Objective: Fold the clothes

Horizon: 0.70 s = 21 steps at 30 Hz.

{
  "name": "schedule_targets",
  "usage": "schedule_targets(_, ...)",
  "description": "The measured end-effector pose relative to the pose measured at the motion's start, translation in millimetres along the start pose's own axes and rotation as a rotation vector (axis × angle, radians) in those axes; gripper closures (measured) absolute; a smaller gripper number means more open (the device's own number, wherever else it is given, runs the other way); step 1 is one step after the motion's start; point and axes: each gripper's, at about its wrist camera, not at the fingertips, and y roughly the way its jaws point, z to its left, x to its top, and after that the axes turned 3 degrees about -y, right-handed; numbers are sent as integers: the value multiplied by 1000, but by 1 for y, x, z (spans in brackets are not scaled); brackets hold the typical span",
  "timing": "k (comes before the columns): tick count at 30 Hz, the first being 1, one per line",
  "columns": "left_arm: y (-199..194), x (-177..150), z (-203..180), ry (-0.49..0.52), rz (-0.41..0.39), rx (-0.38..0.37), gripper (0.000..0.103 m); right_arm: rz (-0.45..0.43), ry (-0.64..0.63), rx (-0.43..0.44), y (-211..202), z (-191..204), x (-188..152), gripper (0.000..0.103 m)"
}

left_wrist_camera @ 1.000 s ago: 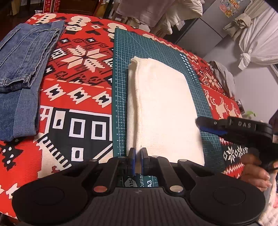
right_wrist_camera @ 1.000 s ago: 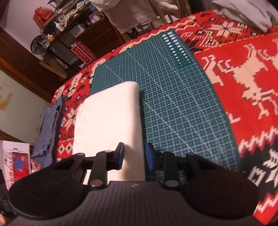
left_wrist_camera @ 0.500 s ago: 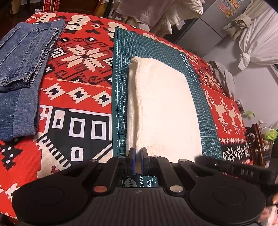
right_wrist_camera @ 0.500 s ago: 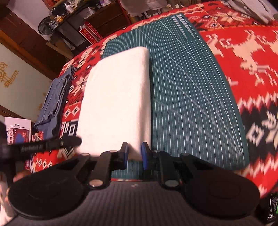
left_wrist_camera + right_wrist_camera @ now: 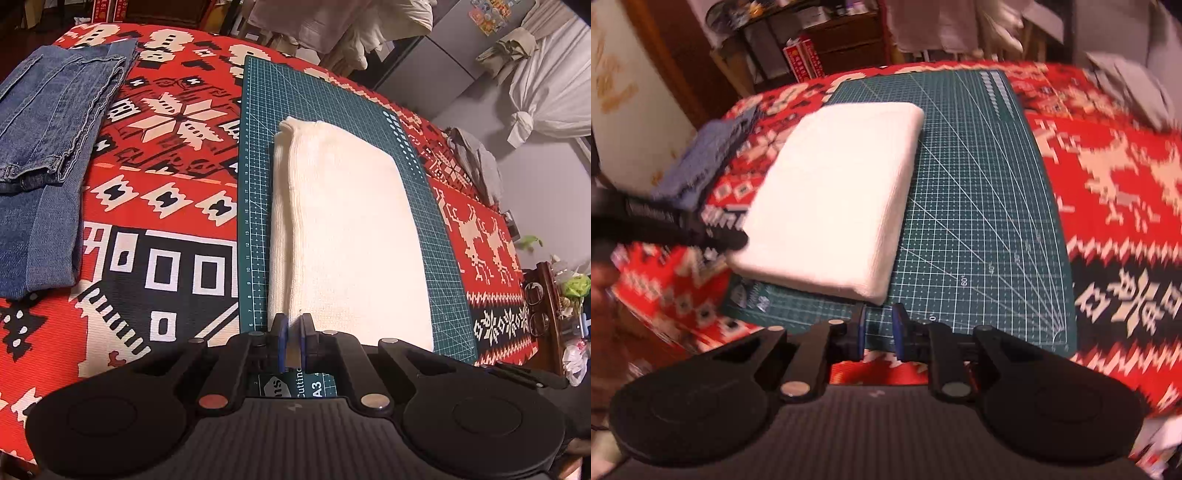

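Note:
A white cloth lies folded into a long rectangle on the green cutting mat. My left gripper sits at the cloth's near left corner, its blue pads nearly together with a strip of the cloth's edge between them. In the right wrist view that gripper shows as a dark bar touching the same corner of the white cloth. My right gripper hovers just short of the cloth's near right corner, jaws a little apart, holding nothing.
Folded blue jeans lie at the left on the red patterned bedspread. More of the green mat is bare right of the cloth. Piled laundry and furniture stand beyond the far edge. A small side table is at the right.
My right gripper has drawn back from the cloth's near right edge, which was between its fingers, and now holds nothing. The left gripper and the cloth have stayed put.

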Motion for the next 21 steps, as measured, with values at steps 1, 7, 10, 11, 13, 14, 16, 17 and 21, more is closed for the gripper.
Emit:
schedule_targets(1, 0, 0, -1, 2, 1, 1, 96, -15, -34, -24, 2, 6, -2, 82)
schedule_targets(7, 1, 1, -3, 12, 7, 13, 96, -96, -170, -128, 10, 29, -13, 81)
schedule_targets(10, 1, 1, -4, 16, 8, 18, 96, -111, -191, -165, 17, 34, -12, 86)
schedule_targets(11, 1, 1, -4, 16, 8, 18, 96, -114, -184, -157, 17, 34, -13, 91)
schedule_targets(13, 2, 1, -4, 15, 8, 19, 96, -124, -177, -157, 15, 34, -14, 98)
schedule_targets(14, 2, 0, -4, 16, 8, 20, 96, -131, -177, -163, 14, 35, -16, 98)
schedule_targets(16, 2, 0, -5, 17, 7, 23, 96, -137, -168, -163, 10, 36, -18, 99)
schedule_targets(17, 2, 0, -5, 18, 7, 24, 96, -138, -161, -161, 9, 36, -19, 100)
schedule_targets(21, 2, -1, -5, 19, 7, 25, 96, -127, -139, -128, 1, 31, -24, 103)
